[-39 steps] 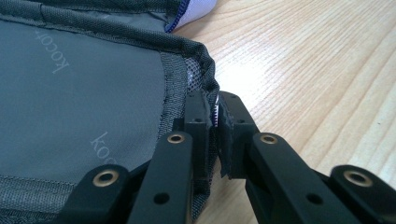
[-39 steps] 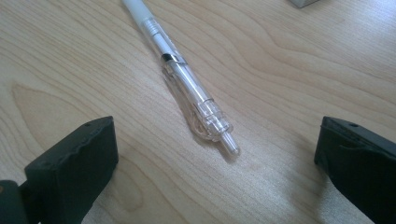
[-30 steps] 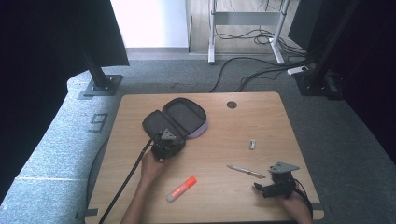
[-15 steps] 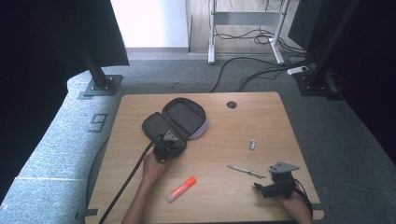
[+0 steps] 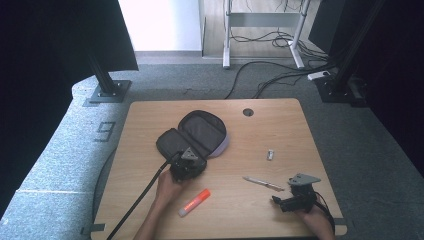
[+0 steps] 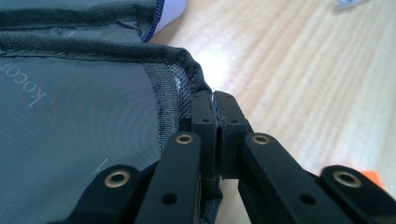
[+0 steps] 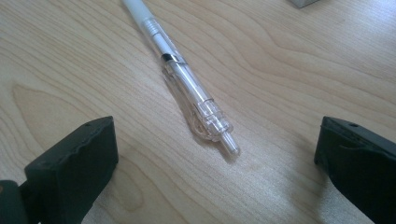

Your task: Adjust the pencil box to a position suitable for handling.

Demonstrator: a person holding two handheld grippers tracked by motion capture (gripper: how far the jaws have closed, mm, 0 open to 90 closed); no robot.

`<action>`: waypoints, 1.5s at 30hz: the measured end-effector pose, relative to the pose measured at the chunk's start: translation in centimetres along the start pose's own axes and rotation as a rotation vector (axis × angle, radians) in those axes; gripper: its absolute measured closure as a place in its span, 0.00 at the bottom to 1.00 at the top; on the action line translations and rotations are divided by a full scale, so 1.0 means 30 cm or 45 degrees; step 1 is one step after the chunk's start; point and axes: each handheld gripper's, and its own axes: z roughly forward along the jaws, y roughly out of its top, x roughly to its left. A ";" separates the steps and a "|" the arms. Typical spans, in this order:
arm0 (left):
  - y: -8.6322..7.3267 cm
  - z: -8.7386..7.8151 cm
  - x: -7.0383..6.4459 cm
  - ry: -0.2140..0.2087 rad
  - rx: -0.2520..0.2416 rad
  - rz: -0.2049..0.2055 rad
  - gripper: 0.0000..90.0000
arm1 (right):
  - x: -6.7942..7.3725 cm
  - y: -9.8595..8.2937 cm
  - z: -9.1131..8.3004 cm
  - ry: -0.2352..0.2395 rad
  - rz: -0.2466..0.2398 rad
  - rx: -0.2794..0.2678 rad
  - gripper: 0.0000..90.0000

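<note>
At case rim [image 6: 187, 74]: left jaws clamp edge; right jaws wide; pen [image 7: 187, 84] tip cropped.

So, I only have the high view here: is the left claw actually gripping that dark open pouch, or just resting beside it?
Observer: Gripping. In the left gripper view the left claw is closed on the corner rim of the dark grey fabric pouch.
Operator: And the right claw, open or shut?
Observer: Open. In the right gripper view the right claw has its jaws wide apart, either side of the near end of the clear plastic pen, touching nothing.
Operator: Is the pen lifted at all?
Observer: No, it lies flat on the light wooden table.
</note>
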 end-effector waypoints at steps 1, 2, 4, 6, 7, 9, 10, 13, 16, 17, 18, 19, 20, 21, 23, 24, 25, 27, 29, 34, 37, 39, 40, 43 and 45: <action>-0.002 -0.001 -0.007 -0.004 0.001 0.003 0.97 | 0.000 0.000 0.000 0.000 0.000 0.000 0.00; -0.004 -0.003 -0.014 -0.008 0.004 0.007 0.97 | 0.000 0.000 0.000 0.001 0.000 0.001 0.00; -0.009 -0.006 -0.027 -0.017 0.009 0.017 0.97 | 0.000 0.000 0.000 0.000 0.000 0.000 0.00; -0.015 -0.010 -0.041 -0.024 0.015 0.027 0.96 | 0.000 0.000 0.000 0.000 0.000 0.000 0.00; -0.019 -0.011 -0.048 -0.030 0.013 0.030 0.96 | 0.000 0.000 0.000 0.000 0.000 0.001 0.00; -0.025 -0.014 -0.061 -0.044 0.012 0.039 0.96 | 0.000 0.000 0.000 0.000 0.000 0.000 0.00; -0.030 -0.017 -0.071 -0.052 0.015 0.043 0.96 | 0.000 0.000 0.000 0.000 0.000 0.000 0.00; -0.038 -0.023 -0.093 -0.068 0.024 0.062 0.95 | 0.000 0.000 0.000 0.000 0.000 0.000 0.00; -0.043 -0.028 -0.111 -0.080 0.039 0.080 0.95 | 0.000 0.000 0.000 0.000 0.000 0.000 0.00; -0.043 -0.030 -0.118 -0.086 0.042 0.085 0.95 | 0.000 0.000 0.000 0.000 0.000 0.000 0.00; -0.044 -0.031 -0.123 -0.089 0.044 0.089 0.94 | 0.000 0.000 0.000 0.000 0.000 0.000 0.00; -0.043 -0.032 -0.127 -0.092 0.047 0.096 0.94 | 0.000 0.000 0.000 0.000 0.000 0.000 0.00; -0.042 -0.037 -0.134 -0.096 0.049 0.110 0.93 | 0.000 0.000 0.000 0.000 0.000 0.000 0.00; -0.040 -0.041 -0.138 -0.099 0.044 0.119 0.91 | 0.000 0.000 0.000 0.000 0.000 0.000 0.00; -0.032 -0.063 -0.143 -0.107 -0.014 0.131 0.87 | 0.000 0.000 0.000 0.000 0.000 0.000 0.00; -0.025 -0.078 -0.140 -0.103 -0.050 0.131 0.80 | 0.000 0.000 0.000 0.000 0.000 0.000 0.00; -0.020 -0.090 -0.137 -0.096 -0.087 0.124 0.80 | 0.000 0.000 0.000 0.000 0.000 0.000 0.00; -0.003 -0.121 -0.114 -0.055 -0.169 0.094 0.68 | 0.000 0.000 0.000 0.000 0.000 0.000 0.00; 0.027 -0.144 -0.073 0.023 -0.197 0.041 0.58 | 0.000 0.000 0.000 0.000 0.000 0.000 0.00; 0.088 -0.150 0.021 0.148 -0.197 -0.029 0.44 | 0.000 0.000 0.000 0.000 0.000 0.000 0.00; 0.108 -0.122 0.085 0.163 -0.200 -0.123 0.41 | 0.000 0.000 0.000 0.000 0.000 0.000 0.00; 0.114 -0.102 0.104 0.200 -0.177 -0.140 0.39 | 0.000 0.000 0.000 0.000 0.000 0.000 0.00; 0.117 -0.093 0.108 0.217 -0.173 -0.146 0.39 | 0.000 0.000 0.000 0.000 0.000 0.000 0.00; 0.119 -0.059 0.128 0.245 -0.170 -0.185 0.37 | 0.000 0.000 0.000 0.000 0.000 0.000 0.00; 0.114 -0.041 0.137 0.235 -0.161 -0.200 0.37 | 0.000 0.000 0.000 0.000 0.000 0.000 0.00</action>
